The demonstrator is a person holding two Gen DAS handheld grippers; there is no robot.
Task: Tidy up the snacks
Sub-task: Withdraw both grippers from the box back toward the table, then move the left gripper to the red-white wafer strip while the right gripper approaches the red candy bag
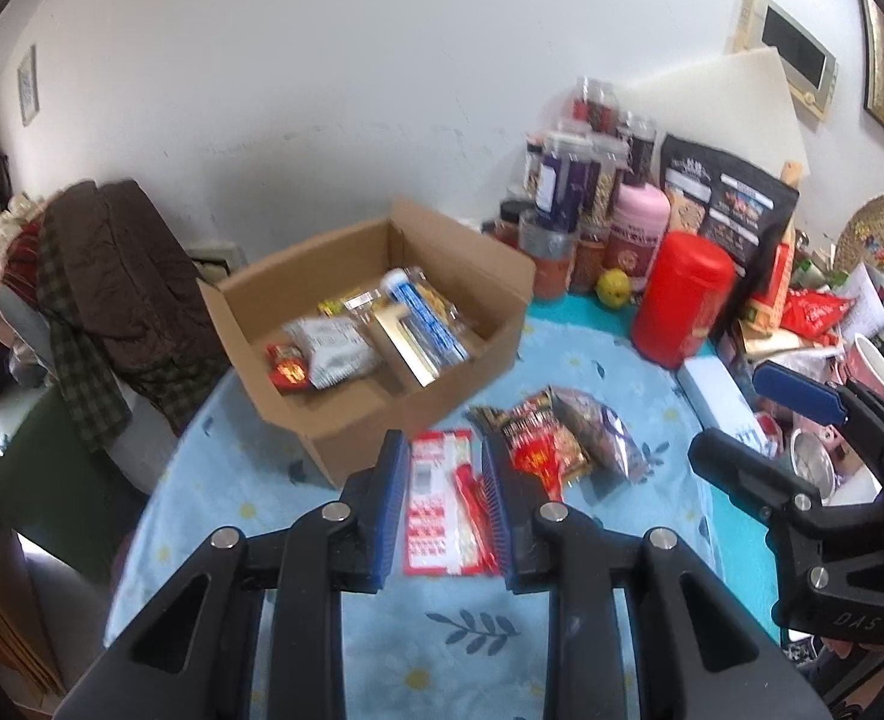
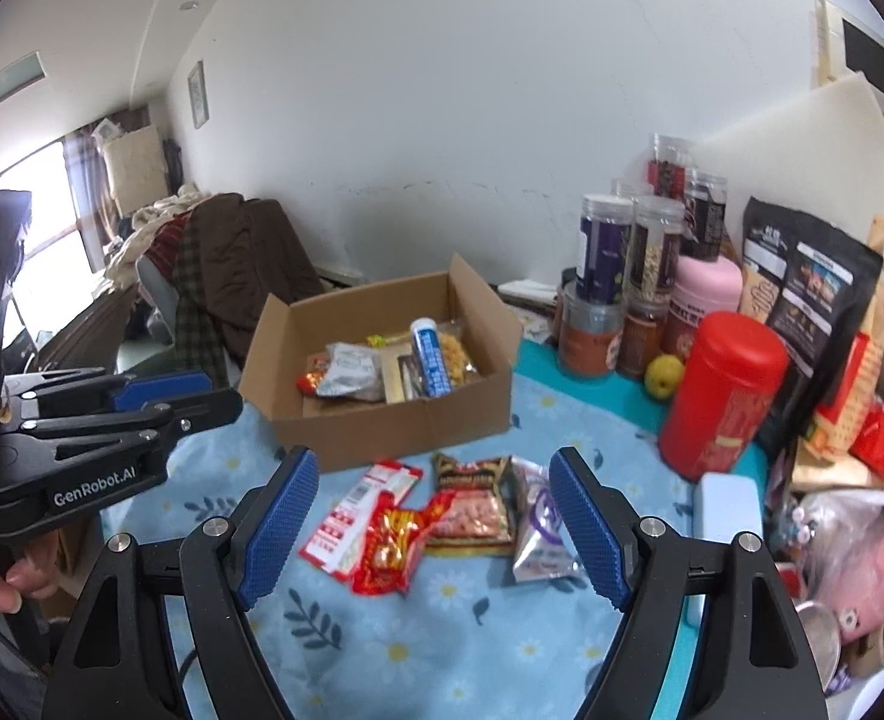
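An open cardboard box stands on the blue flowered tablecloth and holds several snack packs. In front of it lie a red-and-white flat pack, a red sausage pack, a peanut pack and a silver-purple pack. My left gripper is open, its blue pads either side of the red-and-white pack, above it. My right gripper is wide open and empty above the loose packs. Each gripper shows at the edge of the other's view.
A red canister, stacked jars, a pink bottle, a black bag and more clutter crowd the table's right side. A chair with a brown coat stands left. A white box lies right.
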